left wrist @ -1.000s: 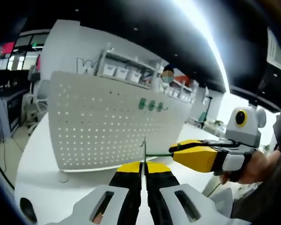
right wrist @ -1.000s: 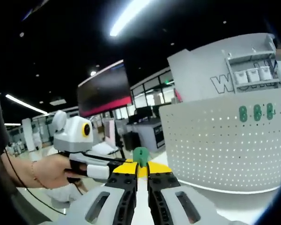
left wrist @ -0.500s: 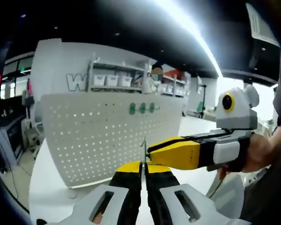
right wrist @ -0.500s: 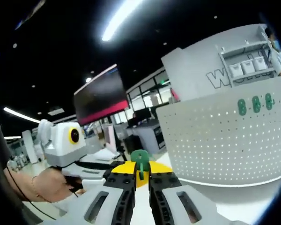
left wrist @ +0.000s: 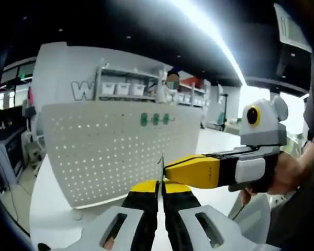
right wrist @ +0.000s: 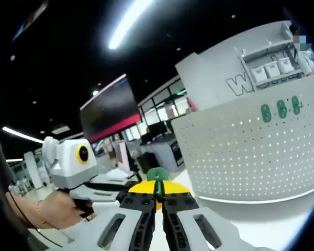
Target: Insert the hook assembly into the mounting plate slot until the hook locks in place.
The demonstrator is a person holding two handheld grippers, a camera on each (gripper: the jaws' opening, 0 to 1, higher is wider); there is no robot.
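A white pegboard mounting plate (left wrist: 104,151) stands upright on a white table, with three green pieces (left wrist: 155,119) set near its top edge. My left gripper (left wrist: 160,184) is shut on a thin metal hook rod (left wrist: 160,166) that sticks up from its tips, well short of the plate. The right gripper's yellow tip (left wrist: 191,171) comes in from the right and meets that rod. In the right gripper view, my right gripper (right wrist: 157,189) is shut on the hook's green plastic end (right wrist: 157,174). The plate (right wrist: 251,151) and its green pieces (right wrist: 278,109) stand to the right.
A person's hand (left wrist: 293,175) holds the right gripper, and another hand (right wrist: 52,206) holds the left gripper (right wrist: 76,162). The white table (left wrist: 49,198) runs under the plate. Shelving with small bins (left wrist: 120,89) and a person stand behind it.
The right gripper's yellow tip has closed in from the right onto the rod at my left jaws. Both views have shifted slightly; the plate stays put.
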